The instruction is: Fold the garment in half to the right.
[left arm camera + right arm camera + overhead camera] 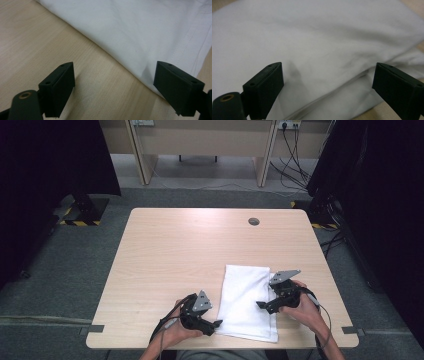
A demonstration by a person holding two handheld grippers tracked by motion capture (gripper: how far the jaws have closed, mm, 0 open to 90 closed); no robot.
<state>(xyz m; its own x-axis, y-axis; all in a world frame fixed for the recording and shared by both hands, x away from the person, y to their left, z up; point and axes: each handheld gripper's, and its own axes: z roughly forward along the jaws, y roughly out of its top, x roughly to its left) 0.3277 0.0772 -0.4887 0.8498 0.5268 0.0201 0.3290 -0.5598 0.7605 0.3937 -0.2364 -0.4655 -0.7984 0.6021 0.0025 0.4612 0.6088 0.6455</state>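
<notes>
White folded cloth (248, 301) lies flat on the pale wood surface (175, 250), near the person's edge, right of centre. It looks like a towel or garment folded into a long rectangle; layered edges and a stitched hem show in the left gripper view (150, 32).

Left gripper (216, 324) sits at the cloth's near left corner, fingers (58, 87) spread wide, nothing between them; one finger is over bare wood, the other at the cloth's edge. Right gripper (261, 305) is over the right side, fingers (263, 88) also wide and empty, hovering above a fold line (332, 95).

Handling judgement: light, soft, limp; it will sag and unfold if lifted by one layer. Not fragile, not slippery. Best hold is a pinch through all layers at a corner or folded edge, both grippers together, keeping the cloth taut between them.
</notes>
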